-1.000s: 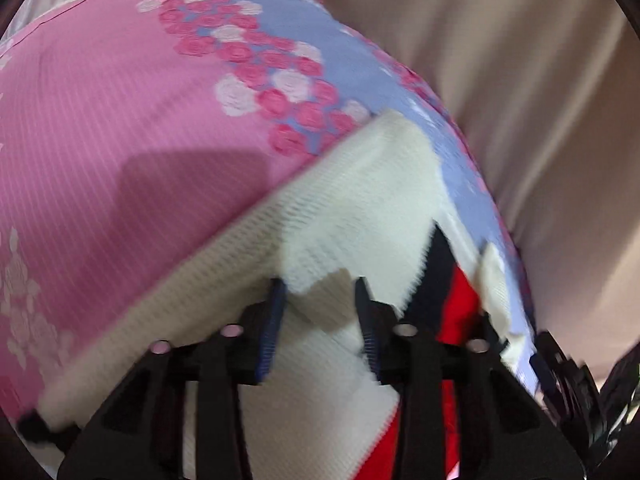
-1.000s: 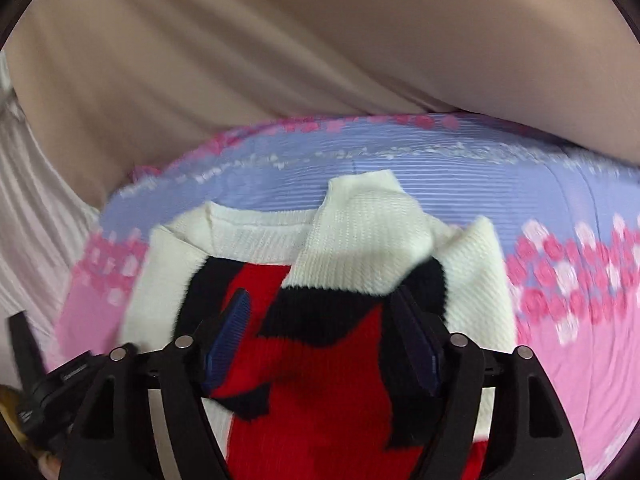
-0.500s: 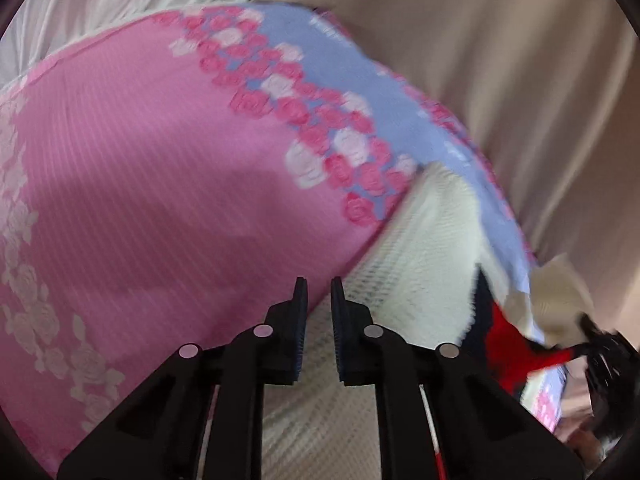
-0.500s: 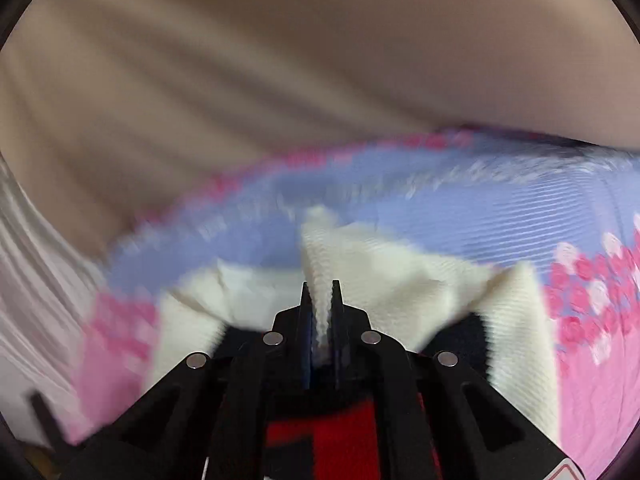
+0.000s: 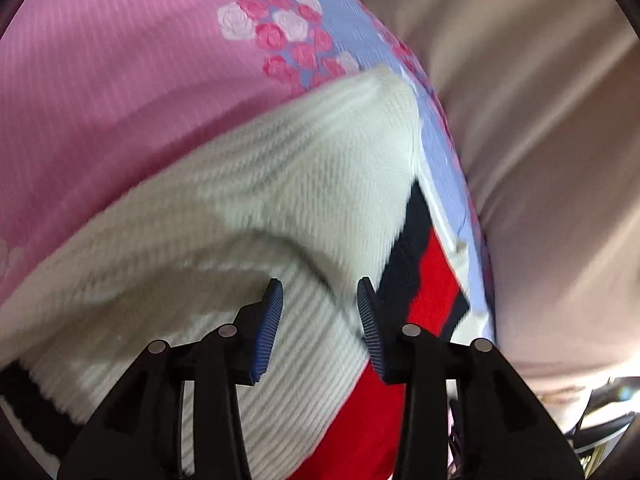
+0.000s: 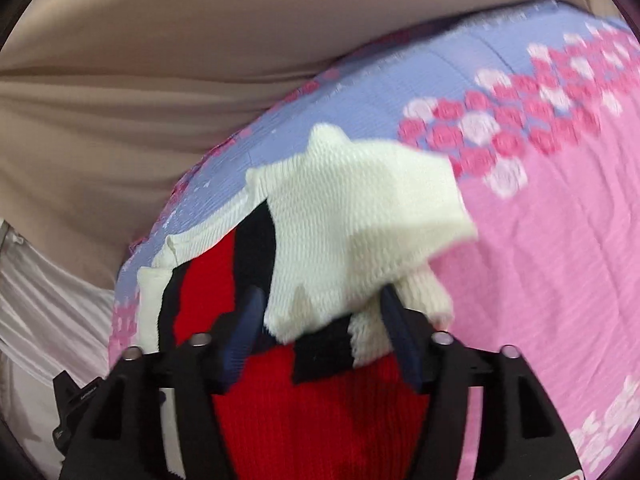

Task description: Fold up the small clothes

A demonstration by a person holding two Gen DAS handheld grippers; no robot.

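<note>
A small knit sweater, cream with a red front and black bands, lies on a pink and lilac rose-patterned bedspread (image 5: 100,80). In the left wrist view its cream sleeve (image 5: 312,168) runs under my left gripper (image 5: 320,312). The left jaws are opening and the blue pads stand apart from the knit. In the right wrist view a cream sleeve flap (image 6: 360,208) lies folded over the red front (image 6: 320,412). It sags between the fingers of my right gripper (image 6: 322,326), whose jaws are opening and no longer pinch it.
The bedspread (image 6: 540,240) ends at a beige sheet (image 6: 160,40) on the far side, also in the left wrist view as the beige sheet (image 5: 540,120). White cloth (image 6: 40,320) and a black device (image 6: 76,400) sit at the lower left.
Half a second ago both grippers were shut on cream knit; now both stand open. The right one swept the sleeve across the red front and rolled.
</note>
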